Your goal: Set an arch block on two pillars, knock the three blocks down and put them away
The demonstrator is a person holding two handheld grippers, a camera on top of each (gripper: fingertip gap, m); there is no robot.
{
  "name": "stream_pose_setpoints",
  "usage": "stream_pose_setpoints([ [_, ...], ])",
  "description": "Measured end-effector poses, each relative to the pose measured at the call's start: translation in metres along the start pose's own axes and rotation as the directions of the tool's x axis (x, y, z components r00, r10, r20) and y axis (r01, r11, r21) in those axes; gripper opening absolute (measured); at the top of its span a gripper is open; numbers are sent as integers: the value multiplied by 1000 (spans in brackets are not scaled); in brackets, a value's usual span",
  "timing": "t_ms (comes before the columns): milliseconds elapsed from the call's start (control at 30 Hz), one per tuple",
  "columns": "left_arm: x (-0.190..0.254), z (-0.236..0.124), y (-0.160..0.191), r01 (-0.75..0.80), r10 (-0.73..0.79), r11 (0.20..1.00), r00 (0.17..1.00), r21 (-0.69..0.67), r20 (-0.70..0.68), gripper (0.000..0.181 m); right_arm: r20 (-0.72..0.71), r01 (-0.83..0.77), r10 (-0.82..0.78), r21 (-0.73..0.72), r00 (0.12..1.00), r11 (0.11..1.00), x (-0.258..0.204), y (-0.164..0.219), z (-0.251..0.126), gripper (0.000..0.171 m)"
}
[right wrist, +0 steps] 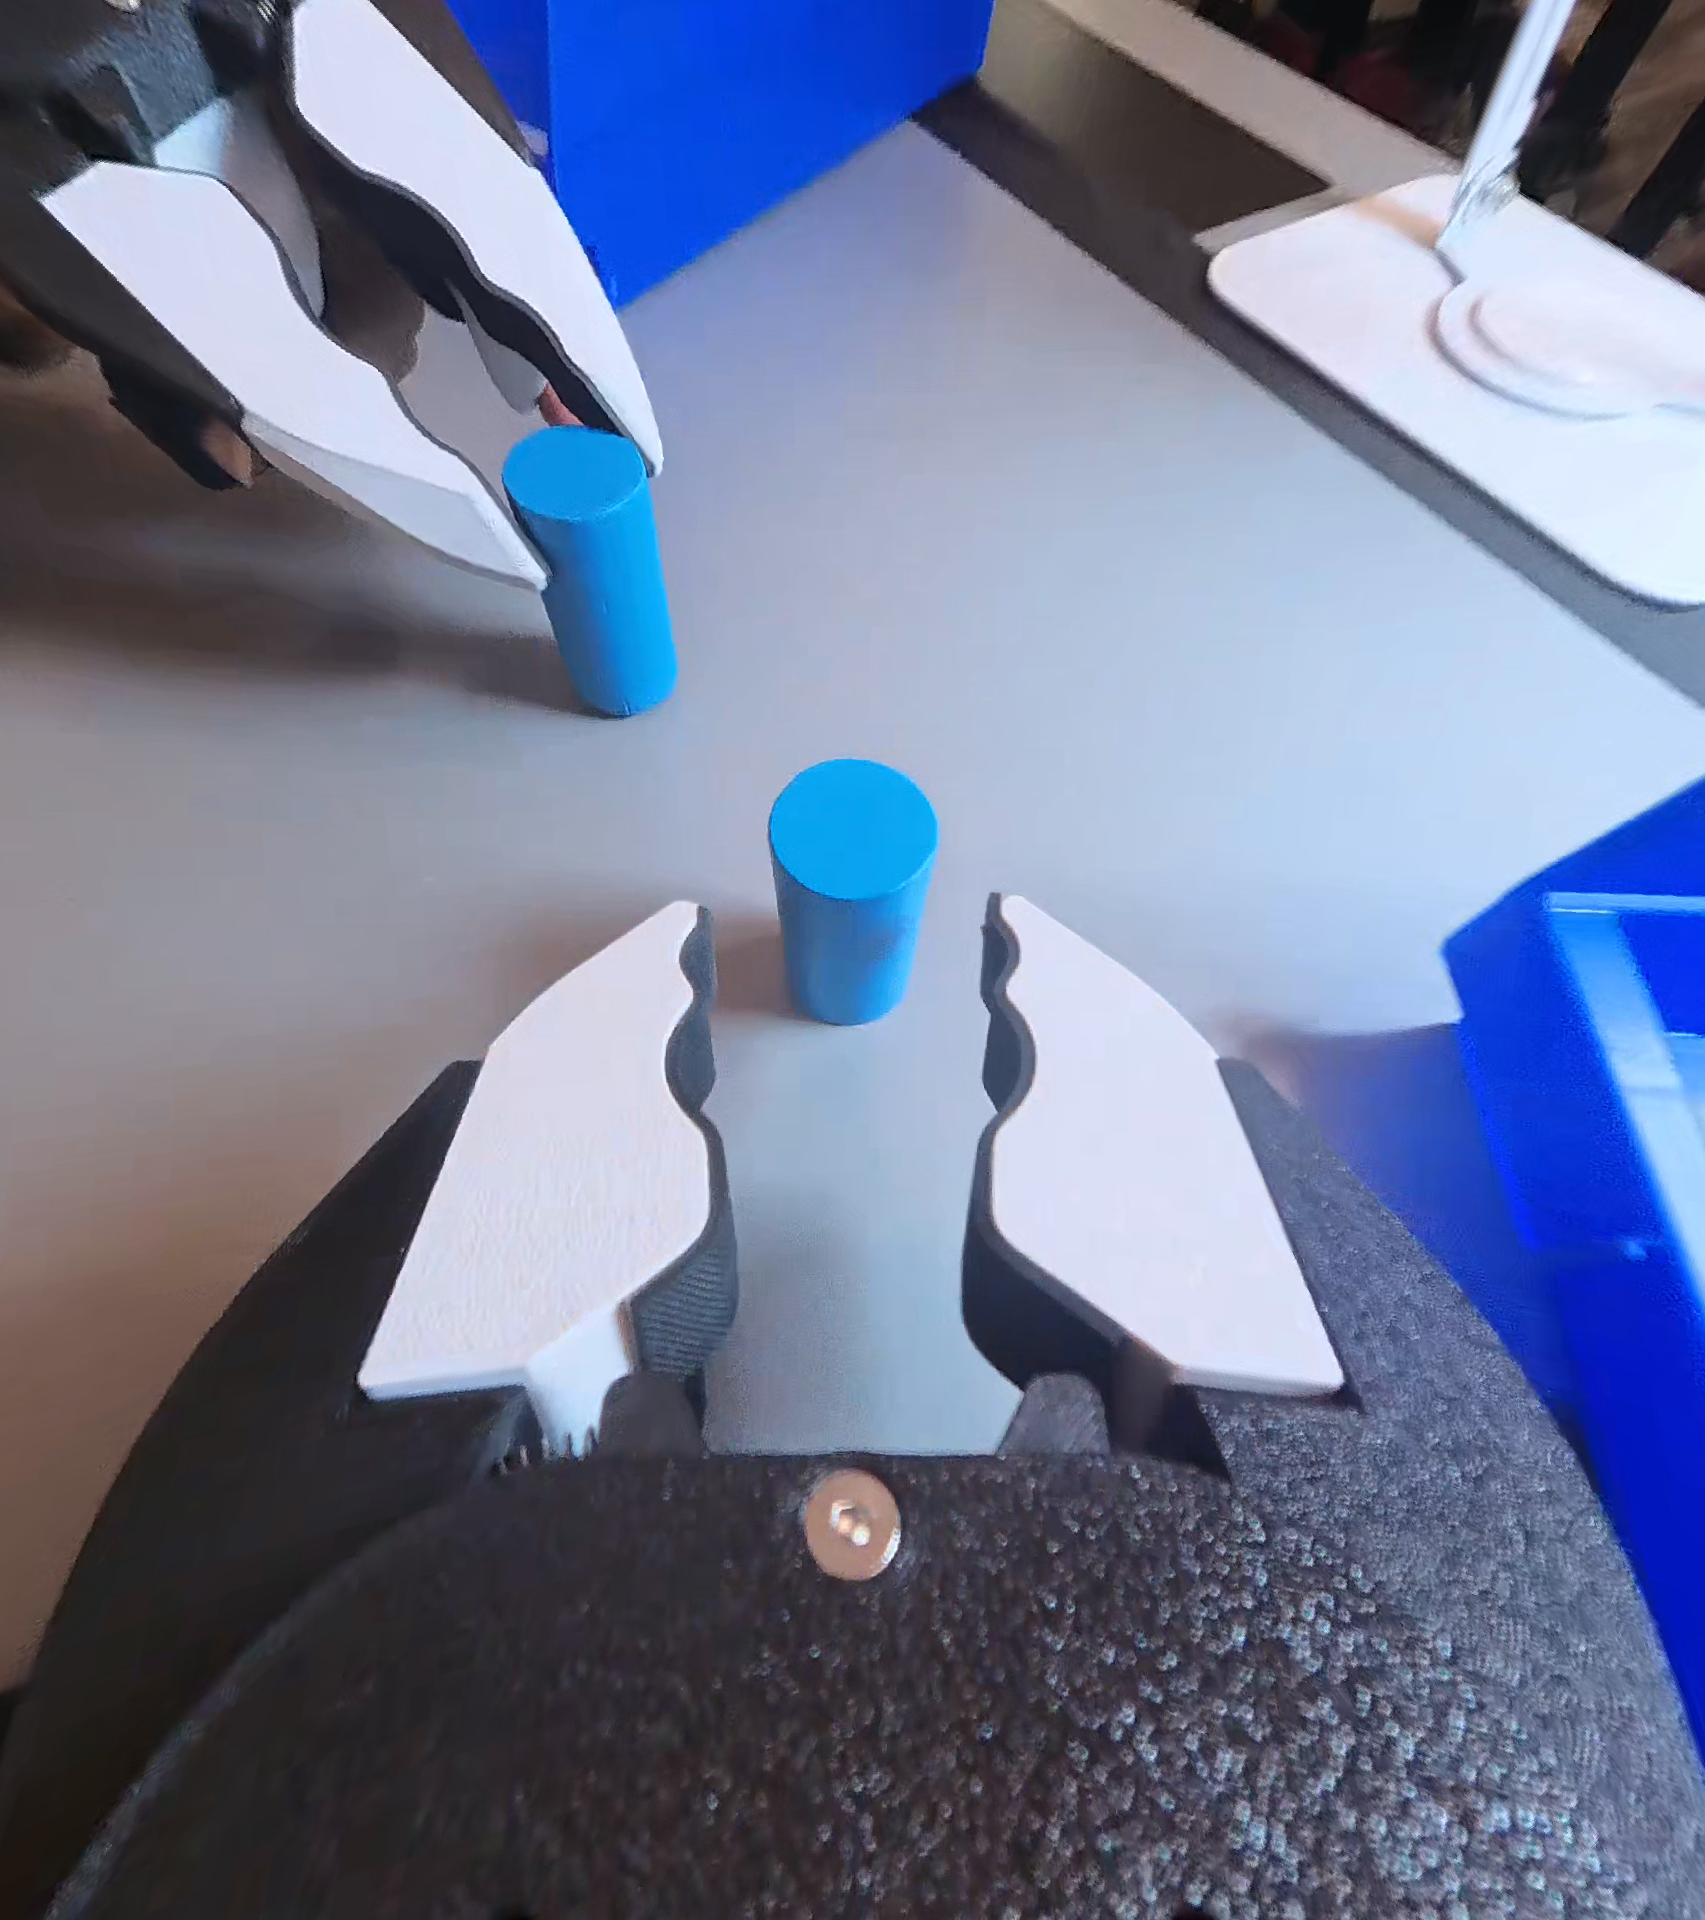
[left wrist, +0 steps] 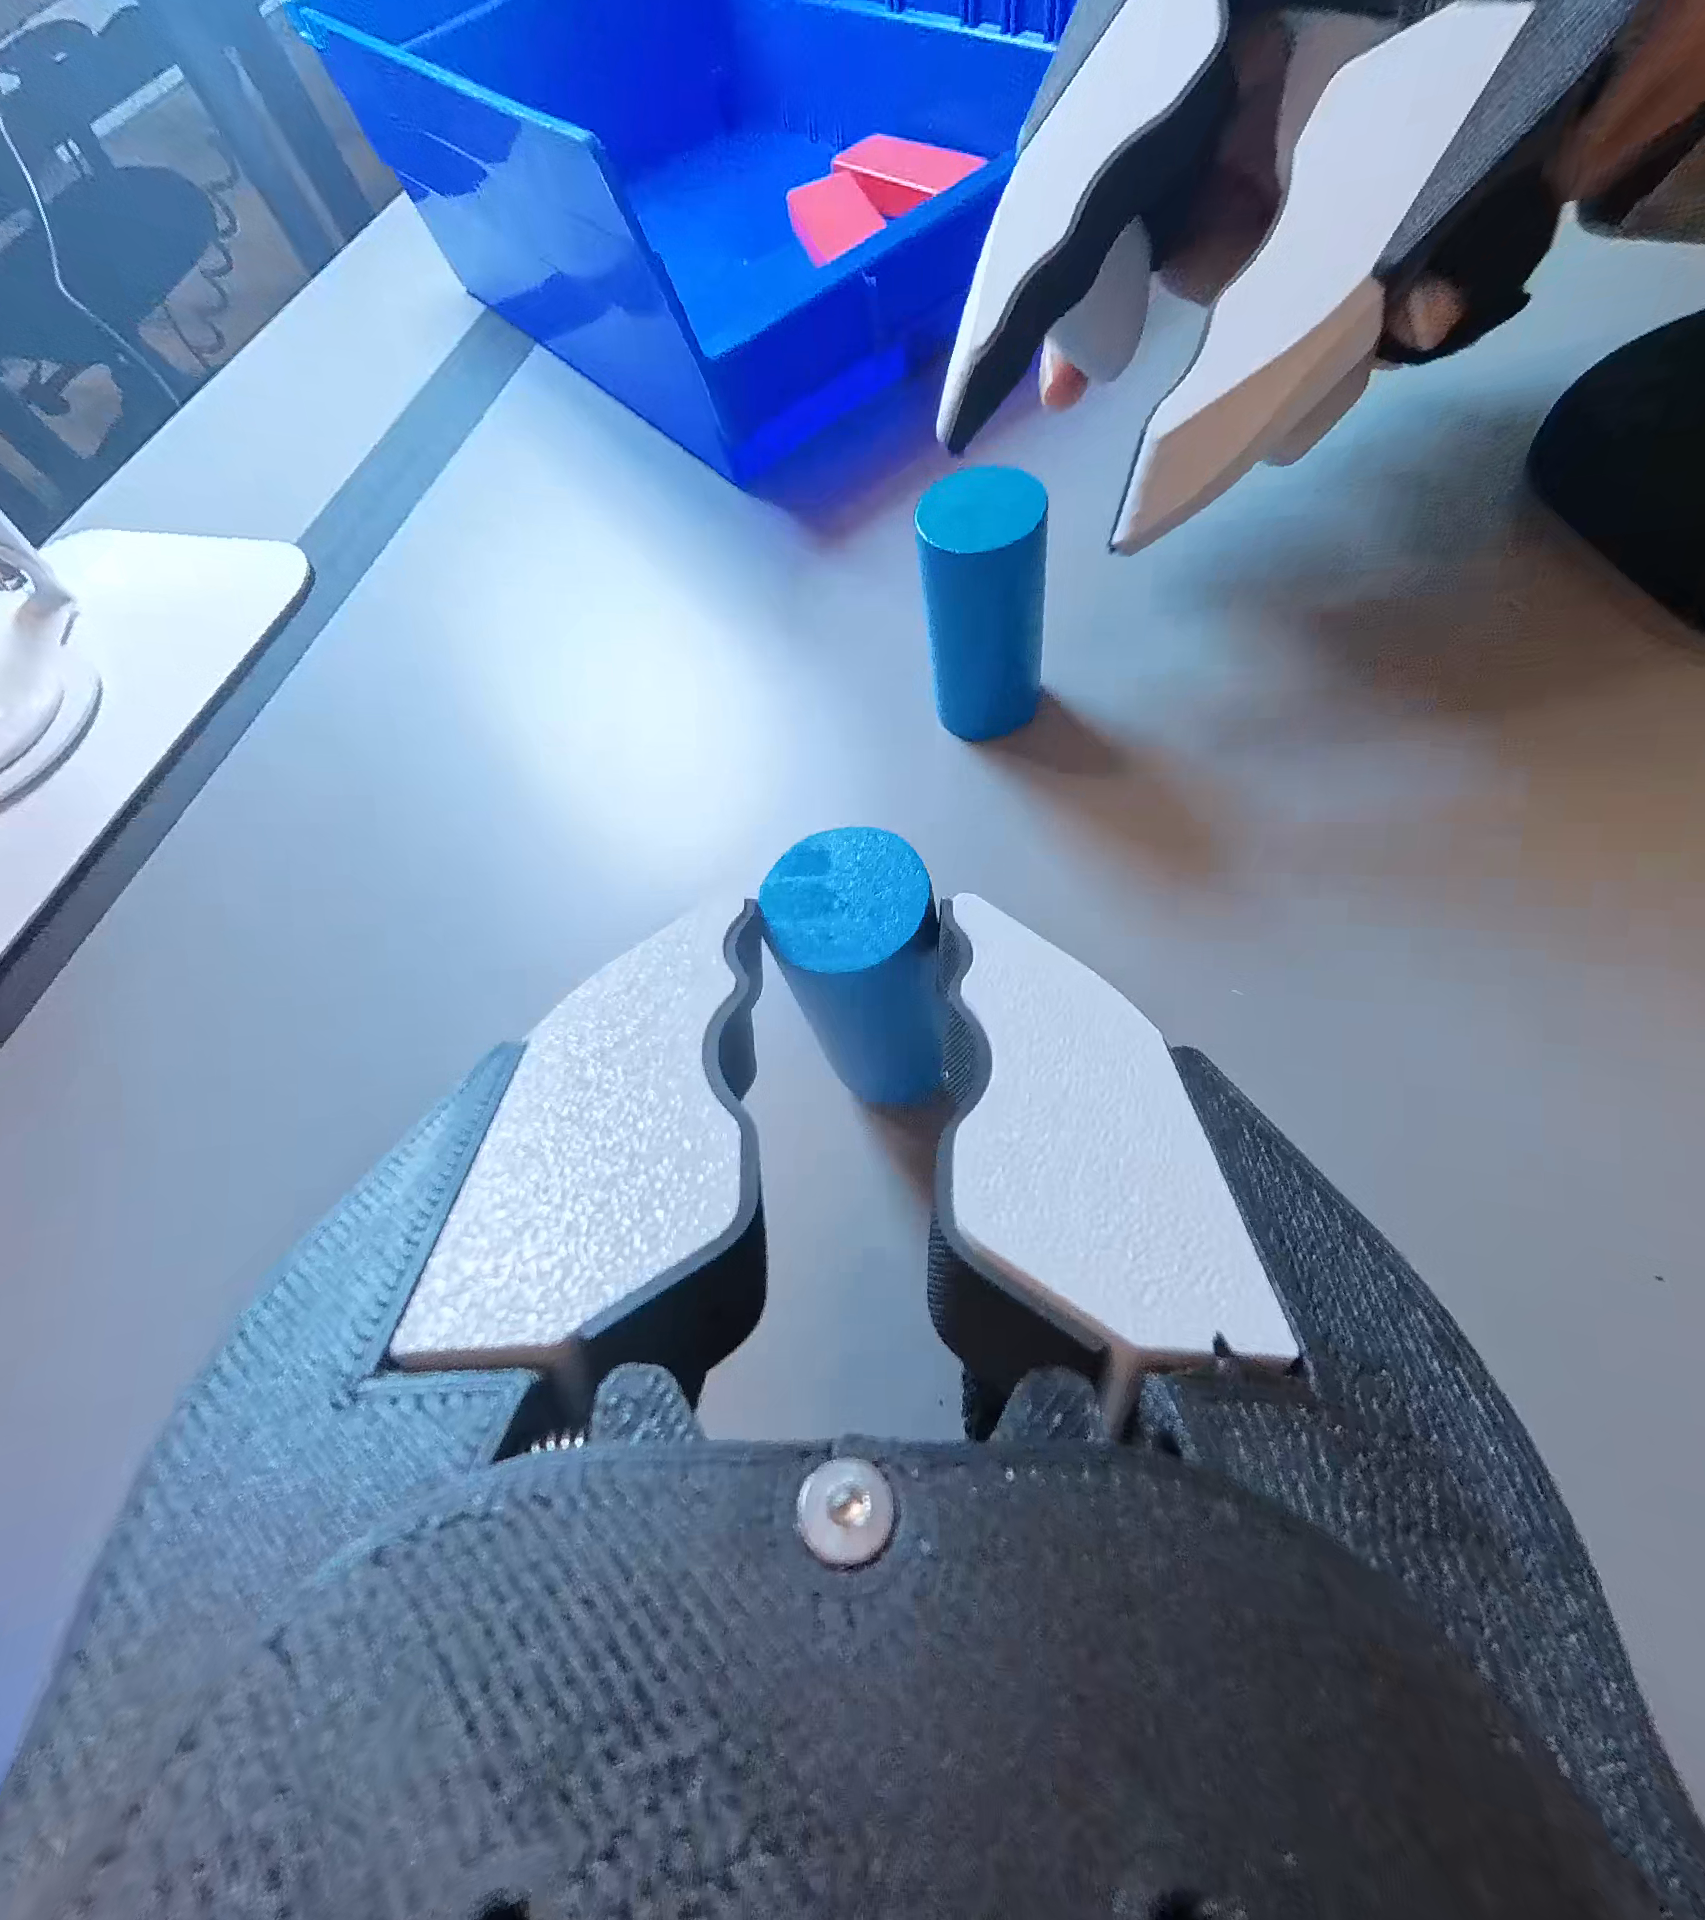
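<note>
Over at the left, past the table's (left wrist: pixel 515 935) left edge, there's one white stand base (left wrist: pixel 100 675) on its own pale surface. Moving in: one blue bin (left wrist: pixel 557 208) sits on the table farther back, open top up, and inside I can see red block shapes (left wrist: pixel 889 187) lying on its floor. Two red faces show, though I can't tell whether that's one block or two.

Centre now, and here's the left gripper (left wrist: pixel 848 909), its two white fingers pinching the left pillar (left wrist: pixel 869 1018) near the top, one finger on each side. This blue cylinder has its long axis vertical, flat round end up, foot on the table well in from the left edge.

To the right and farther back stands the right pillar (left wrist: pixel 983 613), a second blue cylinder, also upright, just in front of the bin's near corner and apart from its twin. That makes two pillars, both standing.

And above it, the right gripper (left wrist: pixel 1035 494), fingers spread wide, tips on either side of the pillar's top, touching nothing
</note>
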State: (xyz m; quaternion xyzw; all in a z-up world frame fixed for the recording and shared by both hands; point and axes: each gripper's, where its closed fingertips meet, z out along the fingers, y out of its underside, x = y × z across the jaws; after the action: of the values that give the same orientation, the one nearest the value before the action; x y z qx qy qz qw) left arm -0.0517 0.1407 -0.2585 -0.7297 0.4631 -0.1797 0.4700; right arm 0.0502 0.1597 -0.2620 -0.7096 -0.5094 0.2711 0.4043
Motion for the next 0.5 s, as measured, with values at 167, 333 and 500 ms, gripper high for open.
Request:
stream_pose_setpoints([
  [167, 1, 0, 4, -11, 11, 1000, 1000, 5, 4, 33, -4, -13, 13, -24, 1000, 1000, -3, 6, 23, 31],
  [333, 2, -3, 7, -13, 13, 1000, 1000, 5, 1, 33, 51, 22, -24, 32, 998, 999, -23, -8, 29, 30],
  [500, 3, -5, 8, -6, 6, 1000, 1000, 4, -9, 33, 60, 35, -35, 5, 998, 999, -30, -3, 36, 31],
])
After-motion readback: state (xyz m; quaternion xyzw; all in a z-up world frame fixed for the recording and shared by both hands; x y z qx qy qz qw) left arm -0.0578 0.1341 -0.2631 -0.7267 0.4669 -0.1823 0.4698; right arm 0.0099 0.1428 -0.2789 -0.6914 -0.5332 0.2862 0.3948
